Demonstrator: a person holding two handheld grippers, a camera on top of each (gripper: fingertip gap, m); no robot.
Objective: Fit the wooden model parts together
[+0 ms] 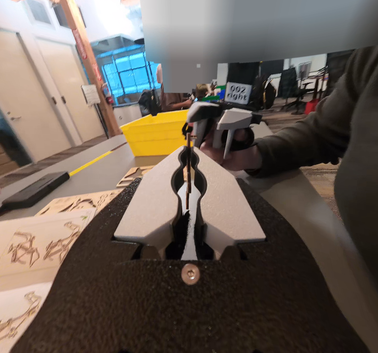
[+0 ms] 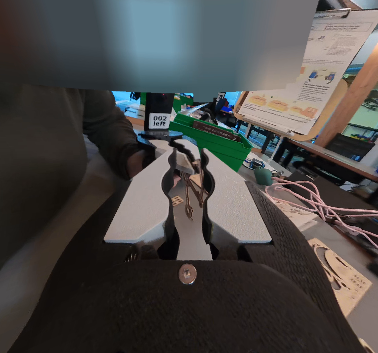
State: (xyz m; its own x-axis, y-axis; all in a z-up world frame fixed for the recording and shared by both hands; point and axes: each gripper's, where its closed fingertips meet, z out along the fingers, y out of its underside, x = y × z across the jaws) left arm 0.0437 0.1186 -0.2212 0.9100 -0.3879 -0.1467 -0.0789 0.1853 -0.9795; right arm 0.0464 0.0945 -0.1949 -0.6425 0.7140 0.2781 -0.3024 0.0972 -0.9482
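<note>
In the left wrist view my left gripper (image 1: 187,148) is shut on a thin wooden model part (image 1: 188,171), seen edge-on and upright between the pads. In the right wrist view the same part shows as a brown openwork frame (image 2: 192,189) hanging from the left gripper (image 2: 191,163). My right gripper (image 2: 188,152) is open. The frame lies between its fingers, close to the right finger (image 2: 206,165), and neither pad presses on it. The right gripper (image 1: 212,144) also shows in the left wrist view, just beyond the part's top end, held by a hand.
A yellow bin (image 1: 155,132) stands behind the grippers. Punched wooden sheets (image 1: 67,206), printed paper (image 1: 41,240) and a black flat case (image 1: 34,189) lie on the left. A green bin (image 2: 221,148), pink cables (image 2: 306,195), a clipboard stand (image 2: 306,77) and another wooden sheet (image 2: 337,271) are on the right.
</note>
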